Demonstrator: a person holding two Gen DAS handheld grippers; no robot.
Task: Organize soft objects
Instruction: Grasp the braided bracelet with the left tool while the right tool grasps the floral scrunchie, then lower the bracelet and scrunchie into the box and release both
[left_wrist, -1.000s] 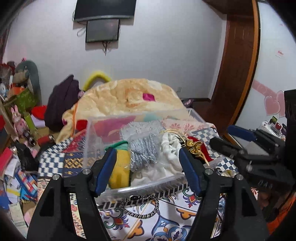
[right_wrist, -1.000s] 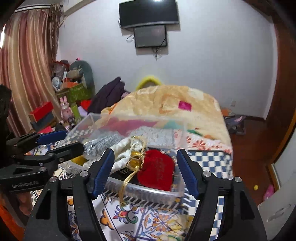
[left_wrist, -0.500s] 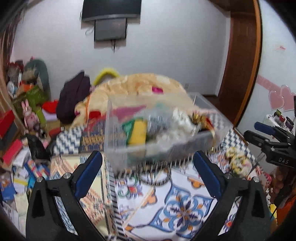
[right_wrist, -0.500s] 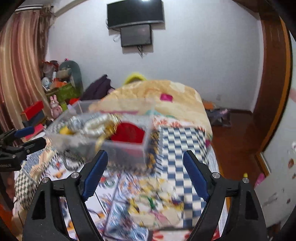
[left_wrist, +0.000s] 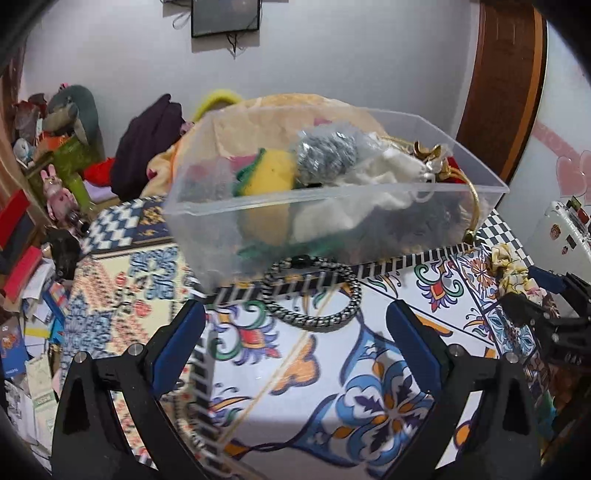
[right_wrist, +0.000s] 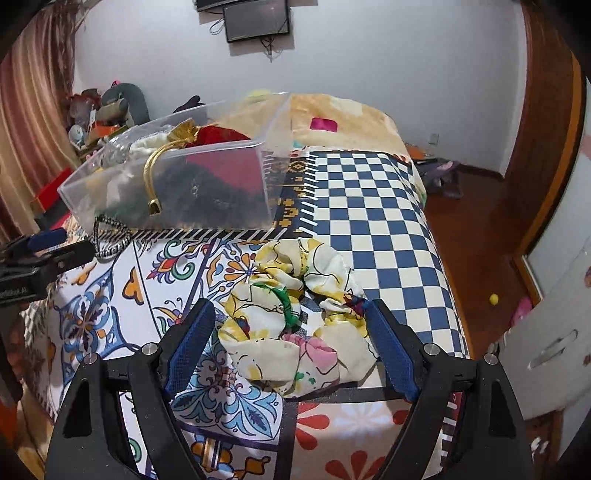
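Observation:
A clear plastic bin (left_wrist: 207, 206) sits on the patterned table, holding a yellow sponge (left_wrist: 271, 173), a silver scrubber (left_wrist: 327, 155), white cloth (left_wrist: 373, 177) and a red pouch with gold cord (right_wrist: 218, 134). The bin also shows in the right wrist view (right_wrist: 273, 129). A black-and-white braided loop (left_wrist: 314, 299) lies in front of the bin. A floral fabric scrunchie (right_wrist: 291, 314) lies between the fingers of my open right gripper (right_wrist: 291, 350). My left gripper (left_wrist: 295, 354) is open and empty, just short of the braided loop.
The patterned tablecloth (right_wrist: 369, 206) covers the table, with its right edge dropping to a wooden floor (right_wrist: 476, 236). A blanket heap (right_wrist: 351, 118) lies behind the bin. Cluttered shelves and toys (left_wrist: 55, 155) stand at the left.
Both grippers have pulled back from the bin and dropped lower. The right gripper has swung right and down over the floral scrunchie. The left now faces the braided loop.

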